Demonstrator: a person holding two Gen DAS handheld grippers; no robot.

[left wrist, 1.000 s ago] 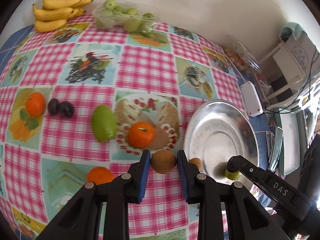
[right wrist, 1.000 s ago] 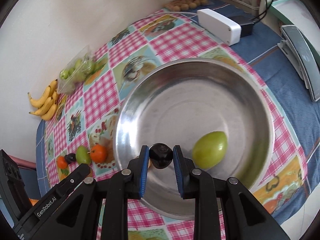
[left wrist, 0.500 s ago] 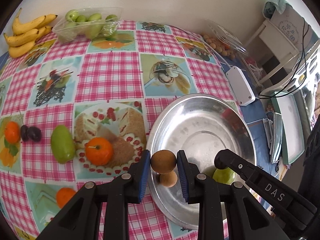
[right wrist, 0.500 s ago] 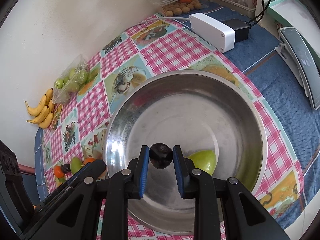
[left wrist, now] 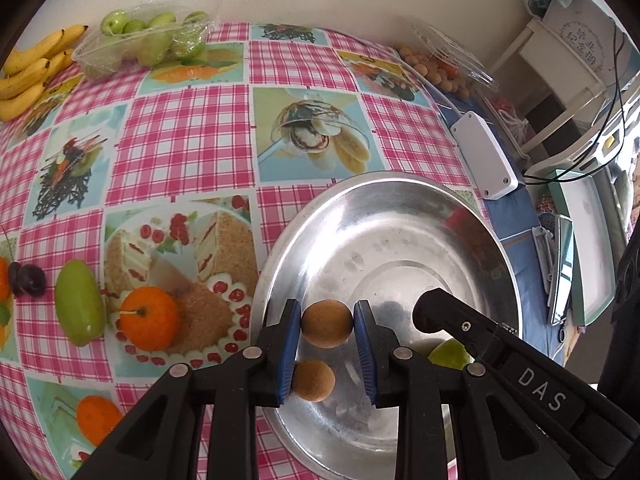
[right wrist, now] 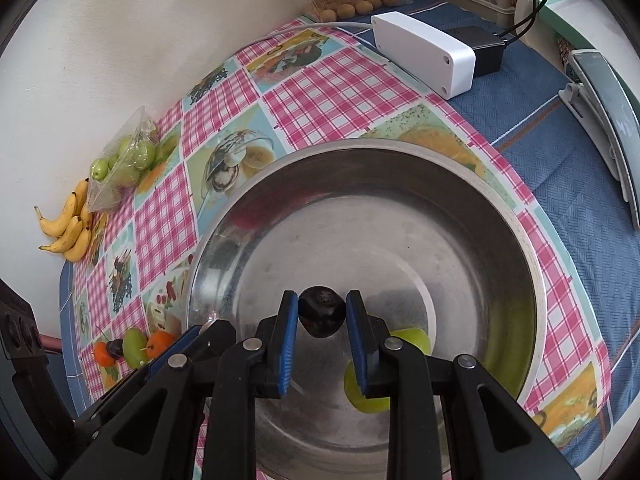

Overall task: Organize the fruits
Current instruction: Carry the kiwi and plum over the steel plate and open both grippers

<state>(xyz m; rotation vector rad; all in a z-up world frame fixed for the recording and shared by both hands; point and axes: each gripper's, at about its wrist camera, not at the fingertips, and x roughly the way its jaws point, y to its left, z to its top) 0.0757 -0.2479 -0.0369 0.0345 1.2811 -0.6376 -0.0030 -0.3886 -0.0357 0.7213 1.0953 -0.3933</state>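
Both over the bowl [left wrist: 496, 240], ready to drop loads: left gripper [left wrist: 327, 322] clamped on a brown fruit [left wrist: 326, 323], right gripper [right wrist: 322, 318] clamped on a dark plum [right wrist: 322, 316].

left hand-held gripper [left wrist: 327, 324]: clamped, angled down | right hand-held gripper [right wrist: 322, 317]: clamped, angled down

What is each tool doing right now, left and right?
Left tool: shut on a brown round fruit over the metal bowl.
Right tool: shut on a dark plum over the same bowl.
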